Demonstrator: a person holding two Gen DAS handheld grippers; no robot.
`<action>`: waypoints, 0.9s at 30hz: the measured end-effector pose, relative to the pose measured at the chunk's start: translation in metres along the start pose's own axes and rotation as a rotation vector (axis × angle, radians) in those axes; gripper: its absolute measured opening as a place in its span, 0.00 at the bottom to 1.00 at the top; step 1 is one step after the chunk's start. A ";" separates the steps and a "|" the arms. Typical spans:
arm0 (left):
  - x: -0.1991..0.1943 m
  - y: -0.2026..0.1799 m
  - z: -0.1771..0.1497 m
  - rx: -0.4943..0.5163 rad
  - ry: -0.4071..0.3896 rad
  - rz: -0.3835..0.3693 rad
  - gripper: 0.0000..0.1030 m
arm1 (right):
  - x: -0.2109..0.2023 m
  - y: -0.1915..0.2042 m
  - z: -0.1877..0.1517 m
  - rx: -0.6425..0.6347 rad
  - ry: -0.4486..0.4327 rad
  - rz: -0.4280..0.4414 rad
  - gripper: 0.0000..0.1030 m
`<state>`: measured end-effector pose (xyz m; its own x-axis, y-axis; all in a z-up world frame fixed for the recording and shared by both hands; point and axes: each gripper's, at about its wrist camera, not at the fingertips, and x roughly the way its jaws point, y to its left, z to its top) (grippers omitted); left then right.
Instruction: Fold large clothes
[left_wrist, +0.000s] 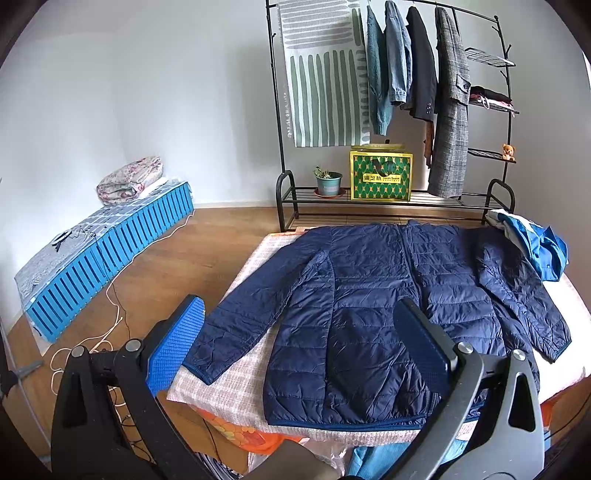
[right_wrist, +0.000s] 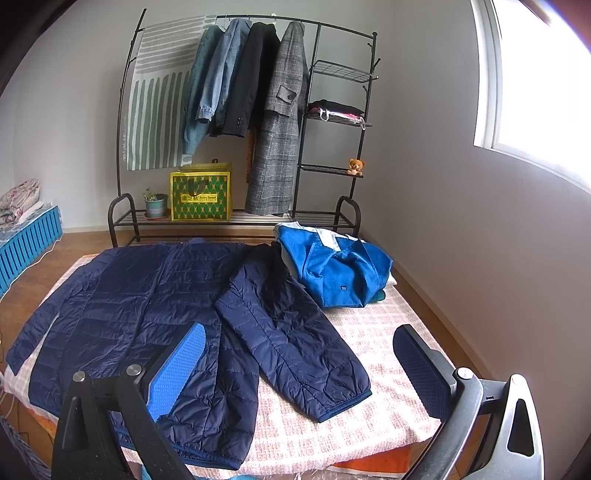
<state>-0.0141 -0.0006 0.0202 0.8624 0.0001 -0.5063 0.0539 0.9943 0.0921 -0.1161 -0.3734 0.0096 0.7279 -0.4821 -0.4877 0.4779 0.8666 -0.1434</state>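
Navy quilted puffer jacket (left_wrist: 369, 314) lies spread flat, front up, on the pink-and-white checked bed cover (left_wrist: 229, 391) straight ahead of the left gripper (left_wrist: 301, 350), whose blue-padded jaws stand wide apart and hold nothing; the near sleeve (left_wrist: 255, 317) runs out toward its left finger and the hem sits just below its tips. From the right wrist, the right gripper (right_wrist: 299, 365) is likewise fully spread and empty, with the jacket's other sleeve (right_wrist: 295, 339) angled out ahead between its fingers and a crumpled blue-and-white garment (right_wrist: 336, 269) farther ahead to the right. No fold appears made yet: judging by this layout, both sleeves and the body remain to be folded, and the blue garment looks unfolded too.
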 end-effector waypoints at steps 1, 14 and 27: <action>0.000 0.000 -0.001 0.000 0.000 0.000 1.00 | 0.000 -0.001 -0.001 0.000 0.000 0.001 1.00; -0.002 -0.001 -0.003 -0.001 -0.004 0.002 1.00 | 0.001 0.000 0.000 0.002 0.010 0.002 1.00; -0.003 -0.001 -0.004 -0.003 -0.005 0.002 1.00 | 0.003 -0.001 0.001 0.008 0.013 0.001 1.00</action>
<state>-0.0183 -0.0008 0.0179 0.8652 0.0017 -0.5015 0.0506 0.9946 0.0907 -0.1144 -0.3760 0.0095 0.7220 -0.4798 -0.4986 0.4814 0.8659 -0.1361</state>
